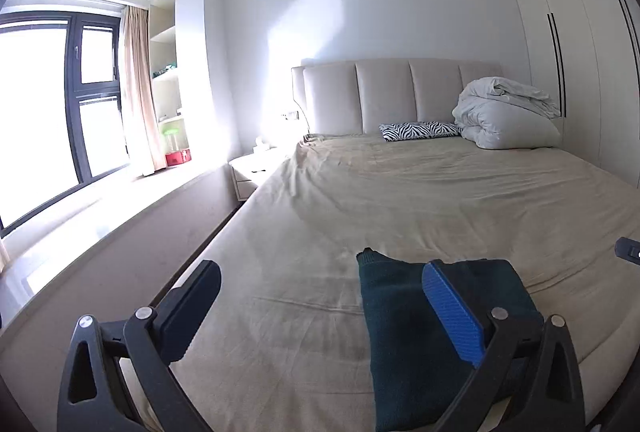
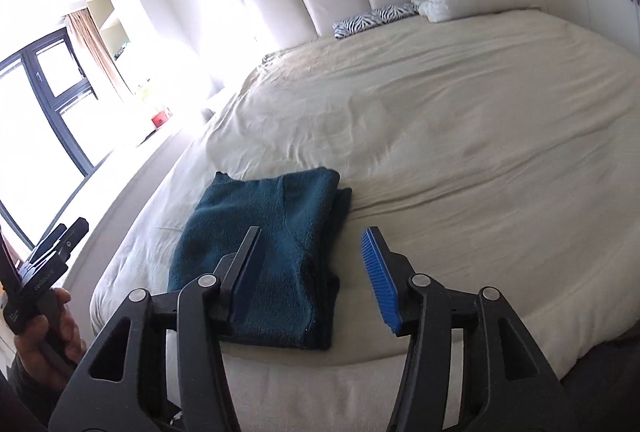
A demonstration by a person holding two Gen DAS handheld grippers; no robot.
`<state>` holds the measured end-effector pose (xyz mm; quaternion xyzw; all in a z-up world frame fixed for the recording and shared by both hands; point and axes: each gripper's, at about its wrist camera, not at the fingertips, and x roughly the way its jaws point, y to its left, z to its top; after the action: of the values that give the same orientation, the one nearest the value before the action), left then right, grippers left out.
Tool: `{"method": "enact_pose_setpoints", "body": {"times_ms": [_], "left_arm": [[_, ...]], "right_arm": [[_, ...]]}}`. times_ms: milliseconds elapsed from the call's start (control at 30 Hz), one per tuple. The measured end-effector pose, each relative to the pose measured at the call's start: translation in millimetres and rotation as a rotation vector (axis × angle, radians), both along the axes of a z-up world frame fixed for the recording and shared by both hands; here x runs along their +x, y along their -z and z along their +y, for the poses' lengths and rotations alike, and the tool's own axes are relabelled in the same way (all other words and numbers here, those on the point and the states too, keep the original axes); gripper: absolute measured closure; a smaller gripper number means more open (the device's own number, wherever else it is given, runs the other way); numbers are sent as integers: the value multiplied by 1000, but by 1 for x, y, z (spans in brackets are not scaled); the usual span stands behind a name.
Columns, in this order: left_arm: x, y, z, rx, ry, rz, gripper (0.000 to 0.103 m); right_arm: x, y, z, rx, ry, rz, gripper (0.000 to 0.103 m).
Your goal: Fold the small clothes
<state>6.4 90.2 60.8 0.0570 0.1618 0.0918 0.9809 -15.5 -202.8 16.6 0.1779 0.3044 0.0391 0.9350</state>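
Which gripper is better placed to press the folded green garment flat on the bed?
Right, probably. The right gripper is open above the garment, one finger over it. The left gripper is open too, but the garment lies off to its side.

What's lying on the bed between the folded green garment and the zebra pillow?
Nothing: between the folded green garment and the zebra pillow there is only bare, wrinkled beige sheet. The right wrist view shows the whole stretch.
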Motion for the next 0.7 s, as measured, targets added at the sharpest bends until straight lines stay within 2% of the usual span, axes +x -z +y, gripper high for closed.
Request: {"method": "enact_pose_setpoints", "body": {"times_ms": [67, 167, 267, 333, 400, 533, 700], "left_arm": [[-16, -17, 1, 29, -37, -54, 0], [-37, -40, 4, 33, -63, -120, 0], [-58, -54, 8, 29, -104, -163, 0], [-60, -62, 6, 29, -96, -132, 0], [-61, -65, 7, -9, -71, -95, 0], [-50, -43, 5, -93, -39, 94, 0], [-36, 2, -11, -188, 12, 306, 0]], "right_arm": [[-13, -27, 6, -71, 54, -99, 20], [-35, -66, 16, -143, 142, -259, 3], [-55, -94, 30, -222, 218, -348, 0], [-63, -108, 39, -275, 202, -367, 0], [-67, -117, 50, -320, 163, -366, 0], [-83, -122, 64, -307, 117, -342, 0], [-77, -97, 77, -297, 61, -179, 0]]}}
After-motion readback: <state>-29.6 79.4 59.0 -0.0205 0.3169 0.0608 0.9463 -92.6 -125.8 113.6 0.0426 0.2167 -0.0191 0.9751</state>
